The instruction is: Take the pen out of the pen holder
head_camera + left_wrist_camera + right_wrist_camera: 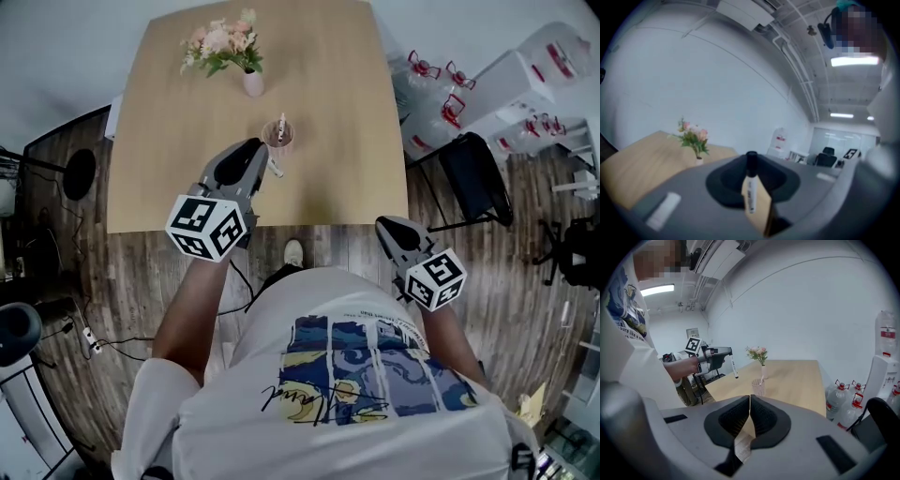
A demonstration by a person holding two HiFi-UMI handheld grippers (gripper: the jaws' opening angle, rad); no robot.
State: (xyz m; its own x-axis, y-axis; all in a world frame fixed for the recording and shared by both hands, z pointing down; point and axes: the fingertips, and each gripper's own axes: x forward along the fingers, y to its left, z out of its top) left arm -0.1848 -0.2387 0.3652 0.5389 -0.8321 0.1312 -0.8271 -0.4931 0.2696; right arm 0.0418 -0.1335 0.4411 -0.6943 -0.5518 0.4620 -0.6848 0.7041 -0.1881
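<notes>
The left gripper (263,158) has its jaws closed on the pen (750,190): in the left gripper view the white barrel stands nearly upright between the dark pads, with the black cap (751,157) sticking out above them. The pen is clear of the pen holder (278,136) — the right gripper view shows it hanging in the air from the left gripper, up and to the left of the cup, with its lower end well apart from the rim. The pen holder is a small pale cup standing upright on the wooden table (178,159), near the middle of the tabletop. A slim light-coloured item stands in it, too small to name. Behind it, further from the person, a little vase (253,83) of pink flowers (220,40) stands on the same table. The right gripper (750,401) hangs off the near right corner of the table over the dark plank floor (328,246); its jaws are together, tips touching, with nothing between them. To the right of the table stand several large water bottles (427,89) and a black chair (476,178). The person's pale printed shirt (356,375) fills the bottom of the head view.
</notes>
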